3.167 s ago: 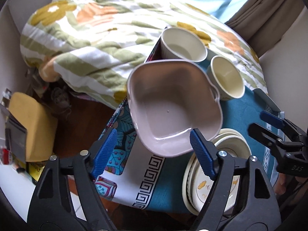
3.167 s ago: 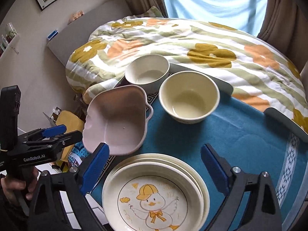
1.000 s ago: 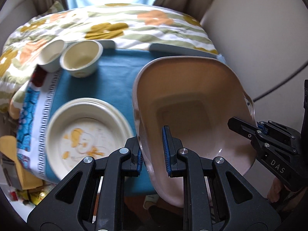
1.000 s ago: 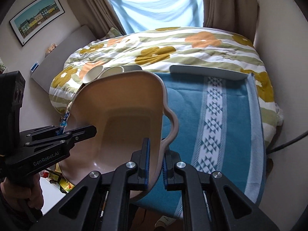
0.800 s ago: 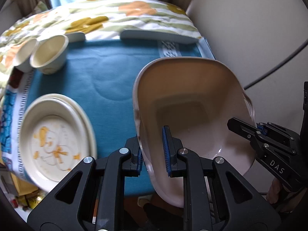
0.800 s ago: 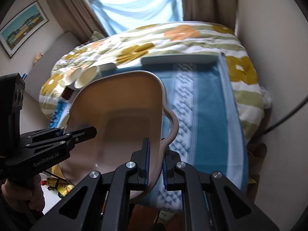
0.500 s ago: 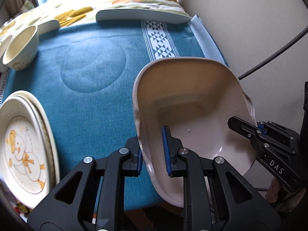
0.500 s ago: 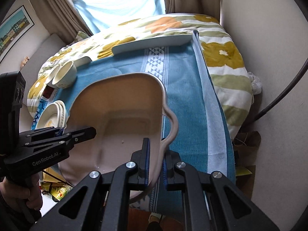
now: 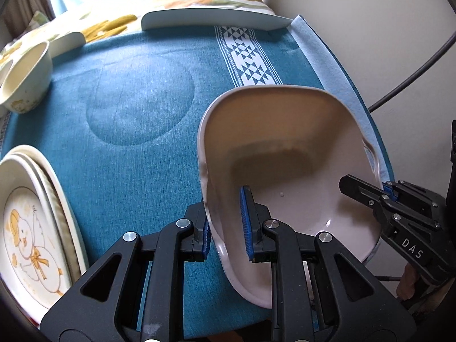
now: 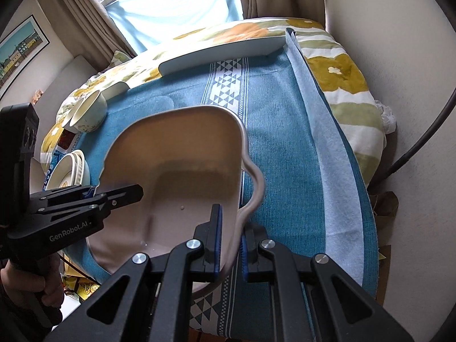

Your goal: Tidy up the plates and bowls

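Both grippers hold a square pink dish [image 9: 287,154] with side handles, low over the right part of the blue tablecloth [image 9: 134,108]. My left gripper [image 9: 226,225] is shut on the dish's left wall. My right gripper [image 10: 230,236] is shut on its right wall, beside the handle [image 10: 253,188]. The dish also shows in the right wrist view [image 10: 182,159]. A stack of cream plates [image 9: 31,228] with a duck picture lies at the left. A cream bowl [image 9: 25,77] stands at the far left, with a second bowl behind it.
A flowered quilt [image 10: 336,68] lies past the table's far and right edges. A white strip [image 9: 216,20] lies along the far edge. A wall [image 10: 399,57] and a black cable [image 10: 421,139] are on the right. The cloth has a white patterned band [image 9: 248,59].
Both grippers shut on the pink dish and carried it from the left, near the bowls, to the right part of the table. It now sits lower over the cloth.
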